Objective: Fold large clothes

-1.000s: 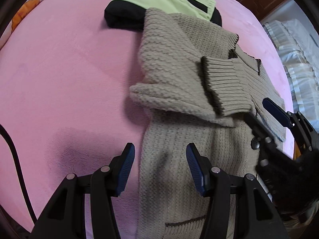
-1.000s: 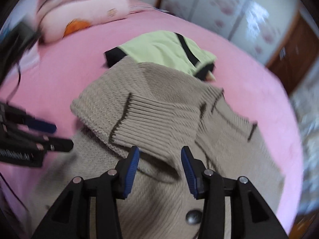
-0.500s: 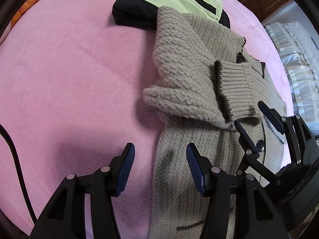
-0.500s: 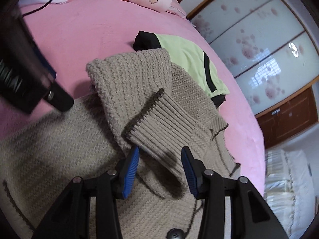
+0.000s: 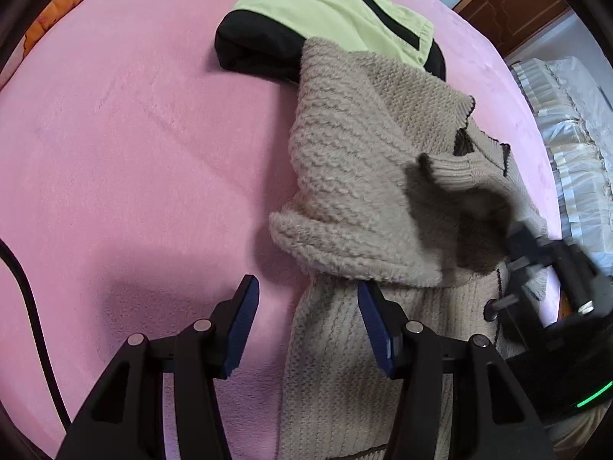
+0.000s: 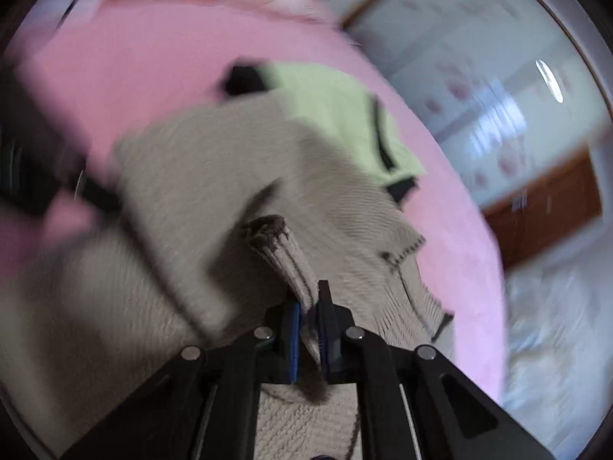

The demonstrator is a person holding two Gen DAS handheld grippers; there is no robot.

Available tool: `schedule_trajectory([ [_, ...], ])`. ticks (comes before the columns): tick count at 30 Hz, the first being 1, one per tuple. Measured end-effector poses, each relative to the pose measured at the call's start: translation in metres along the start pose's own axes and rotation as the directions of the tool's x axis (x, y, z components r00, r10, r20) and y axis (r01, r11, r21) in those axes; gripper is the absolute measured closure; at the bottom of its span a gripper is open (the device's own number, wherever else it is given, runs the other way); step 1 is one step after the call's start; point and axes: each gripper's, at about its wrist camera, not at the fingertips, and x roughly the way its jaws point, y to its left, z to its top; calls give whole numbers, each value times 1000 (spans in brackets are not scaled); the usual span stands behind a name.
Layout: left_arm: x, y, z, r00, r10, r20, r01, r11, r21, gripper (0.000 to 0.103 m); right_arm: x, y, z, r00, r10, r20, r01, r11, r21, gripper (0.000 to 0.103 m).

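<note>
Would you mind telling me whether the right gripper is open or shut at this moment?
Shut. In the right wrist view the right gripper has its blue pads pressed together on the ribbed cuff of the beige cardigan.

Bedroom: pink bed (image 5: 153,153), wardrobe (image 6: 479,88)

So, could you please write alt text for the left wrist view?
The open left gripper hovers over a beige knitted cardigan lying on a pink fleece bed cover. The right gripper lifts its ribbed cuff. A folded lime-green and black garment lies behind.
</note>
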Motion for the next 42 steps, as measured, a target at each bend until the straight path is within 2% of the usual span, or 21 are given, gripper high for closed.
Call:
schedule_trajectory([
  [2, -1, -5, 0, 1000, -2, 3, 2, 1000, 12, 51, -10, -46, 0, 1000, -4, 7, 2, 978, 208, 96],
  [4, 0, -11, -2, 1000, -6, -1, 6, 1000, 30, 51, -12, -95, -17, 1000, -10, -27, 20, 912, 411, 96],
  [6, 4, -19, -4, 1000, -12, -12, 12, 999, 46, 51, -3, -139, -54, 996, 28, -87, 29, 806, 591, 96],
  [8, 8, -26, -5, 1000, -16, -23, 17, 998, 58, 51, 14, -164, -94, 978, 109, -175, 44, 719, 694, 92],
  [10, 9, -35, -9, 999, -21, -37, 24, 996, 85, 51, 33, -179, -142, 937, 245, -251, 48, 618, 784, 90],
  [12, 8, -43, -12, 998, -25, -57, 32, 992, 123, 51, 40, -183, -172, 904, 343, -257, 29, 549, 835, 87],
  [13, 6, -45, -13, 997, -31, -65, 39, 990, 136, 51, 39, -186, -184, 896, 375, -239, 17, 509, 861, 83],
  [15, 0, -49, -14, 996, -43, -80, 55, 986, 159, 51, 32, -195, -196, 900, 386, -201, -2, 466, 885, 79],
  [19, -15, -51, -1, 997, -50, -62, 61, 981, 182, 51, 21, -221, -200, 933, 341, -117, -34, 405, 914, 52],
  [21, -18, -49, 12, 999, -28, -31, 33, 983, 181, 51, 30, -233, -195, 937, 332, -107, -45, 420, 906, 49],
  [23, -15, -46, 24, 1000, -20, -13, 22, 986, 164, 51, 48, -238, -191, 931, 345, -116, -55, 449, 892, 48],
  [26, -1, -36, 48, 1000, -29, 1, 28, 993, 116, 51, 78, -239, -189, 905, 402, -136, -84, 484, 871, 48],
  [28, 13, -28, 64, 1000, -21, -2, 21, 996, 82, 51, 97, -236, -191, 882, 446, -154, -97, 491, 866, 48],
  [30, 28, -21, 76, 1000, -18, -18, 19, 998, 52, 51, 97, -230, -186, 883, 440, -166, -107, 531, 840, 49],
  [31, 33, -18, 80, 999, -22, -28, 23, 999, 40, 51, 94, -228, -183, 883, 441, -164, -126, 557, 821, 65],
  [32, 38, -16, 83, 999, -31, -38, 32, 999, 29, 51, 90, -224, -178, 876, 453, -163, -152, 582, 799, 92],
  [33, 40, -16, 84, 999, -34, -41, 35, 999, 22, 51, 84, -221, -174, 875, 454, -168, -167, 609, 775, 94],
  [35, 47, -17, 88, 999, -33, -42, 34, 999, 18, 51, 62, -218, -159, 899, 414, -143, -194, 669, 718, 94],
  [37, 50, -22, 85, 999, -21, -32, 22, 999, 31, 51, 37, -221, -139, 921, 383, -79, -236, 706, 667, 94],
  [40, 55, -31, 84, 1000, -14, -21, 15, 999, 40, 51, 0, -235, -107, 945, 322, 55, -287, 739, 609, 94],
  [42, 55, -37, 82, 1000, -1, 10, 0, 999, 42, 56, -13, -247, -90, 948, 288, 133, -309, 740, 598, 94],
])
